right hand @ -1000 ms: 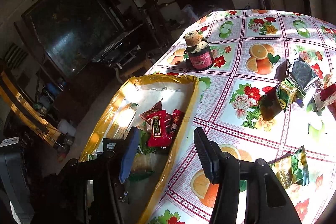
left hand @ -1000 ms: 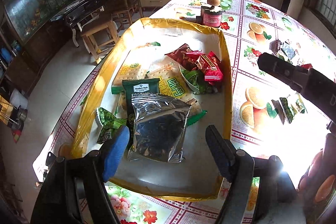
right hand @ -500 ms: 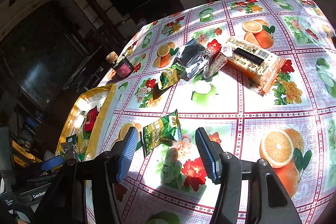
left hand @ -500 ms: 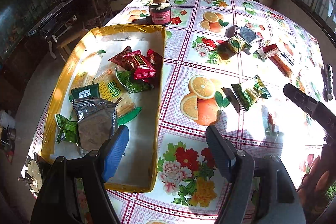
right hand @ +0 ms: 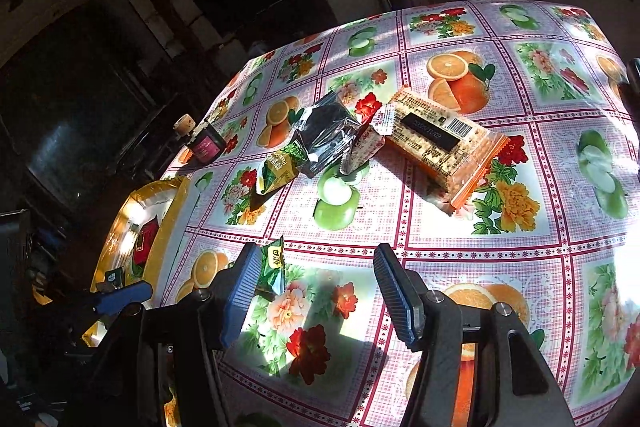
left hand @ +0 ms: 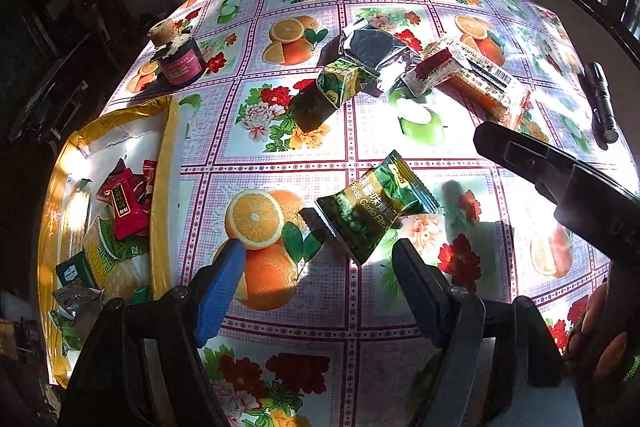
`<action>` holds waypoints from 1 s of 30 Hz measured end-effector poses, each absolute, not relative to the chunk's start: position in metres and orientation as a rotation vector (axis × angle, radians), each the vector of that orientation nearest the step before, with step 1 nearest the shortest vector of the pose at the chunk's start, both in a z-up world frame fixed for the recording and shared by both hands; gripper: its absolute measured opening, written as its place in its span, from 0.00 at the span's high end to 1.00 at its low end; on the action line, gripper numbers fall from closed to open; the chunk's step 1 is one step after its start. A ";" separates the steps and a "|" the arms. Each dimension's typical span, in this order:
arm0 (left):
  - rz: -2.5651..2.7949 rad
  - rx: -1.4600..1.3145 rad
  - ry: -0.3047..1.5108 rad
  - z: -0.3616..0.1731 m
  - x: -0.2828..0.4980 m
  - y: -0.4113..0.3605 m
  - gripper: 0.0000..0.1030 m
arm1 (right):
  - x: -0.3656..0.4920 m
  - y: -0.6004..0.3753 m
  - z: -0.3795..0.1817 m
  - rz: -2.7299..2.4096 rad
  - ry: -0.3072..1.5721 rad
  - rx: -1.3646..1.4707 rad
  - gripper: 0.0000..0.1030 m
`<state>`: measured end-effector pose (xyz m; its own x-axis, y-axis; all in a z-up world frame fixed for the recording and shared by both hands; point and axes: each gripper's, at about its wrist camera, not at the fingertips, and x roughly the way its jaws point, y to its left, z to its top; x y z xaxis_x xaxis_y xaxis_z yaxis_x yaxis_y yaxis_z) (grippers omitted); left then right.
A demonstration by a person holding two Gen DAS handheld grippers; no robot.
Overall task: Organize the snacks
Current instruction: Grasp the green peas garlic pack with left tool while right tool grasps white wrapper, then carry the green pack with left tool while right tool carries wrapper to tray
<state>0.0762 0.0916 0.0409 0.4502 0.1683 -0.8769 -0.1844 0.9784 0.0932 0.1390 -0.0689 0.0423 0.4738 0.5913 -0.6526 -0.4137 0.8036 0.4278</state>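
A table covered by a fruit-and-flower oilcloth [left hand: 280, 131] is seen, and at its left edge stands the gold-rimmed tray [left hand: 164, 163], taken here as the landmark; red, green and foil snacks already lie inside it. Farthest from the tray lies the long orange cracker pack [right hand: 444, 143], and touching its tray-side end are a small white-and-red packet [left hand: 430, 71] and a silver foil pouch [left hand: 376, 49], with a green packet [left hand: 340, 83] against the pouch. Beyond the tray's far end stands a dark jar [left hand: 178, 57]. Nearest the tray, though apart from it, lies the green garlic-flavour pea packet [left hand: 376, 205]. The left gripper [left hand: 316, 291] is held wide open just short of this packet; the right gripper [right hand: 316, 291] is likewise spread and empty. The packet is judged light, puffed and slippery, with crushable contents; a hold across its crimped end seam would probably serve best.
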 end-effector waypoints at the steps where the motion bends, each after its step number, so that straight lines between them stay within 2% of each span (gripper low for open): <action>1: 0.210 -0.010 1.090 0.038 0.082 0.090 0.27 | 0.145 -0.068 0.042 0.618 0.886 0.228 0.39; 10: 0.182 0.011 1.135 0.017 0.122 0.092 0.27 | 0.212 -0.041 0.019 0.587 0.958 0.282 0.39; 16: 0.128 0.010 1.144 0.011 0.133 0.088 0.27 | 0.241 -0.039 0.010 0.512 0.937 0.322 0.39; 18: 0.105 -0.005 1.141 0.010 0.136 0.086 0.27 | 0.248 -0.040 0.008 0.509 0.934 0.336 0.44; 21: 0.051 -0.042 1.142 0.008 0.139 0.086 0.27 | 0.255 -0.038 0.006 0.505 0.926 0.324 0.58; 22: 0.045 -0.047 1.138 0.008 0.139 0.086 0.27 | 0.257 -0.038 0.006 0.506 0.930 0.326 0.66; 23: 0.044 -0.046 1.130 0.008 0.138 0.085 0.31 | 0.258 -0.039 0.006 0.512 0.933 0.333 0.71; 26: 0.028 -0.056 1.120 0.013 0.135 0.086 0.64 | 0.252 -0.044 0.009 0.539 0.916 0.336 0.76; 30: 0.025 -0.091 1.129 0.015 0.128 0.092 0.65 | 0.233 -0.052 0.017 0.574 0.895 0.343 0.77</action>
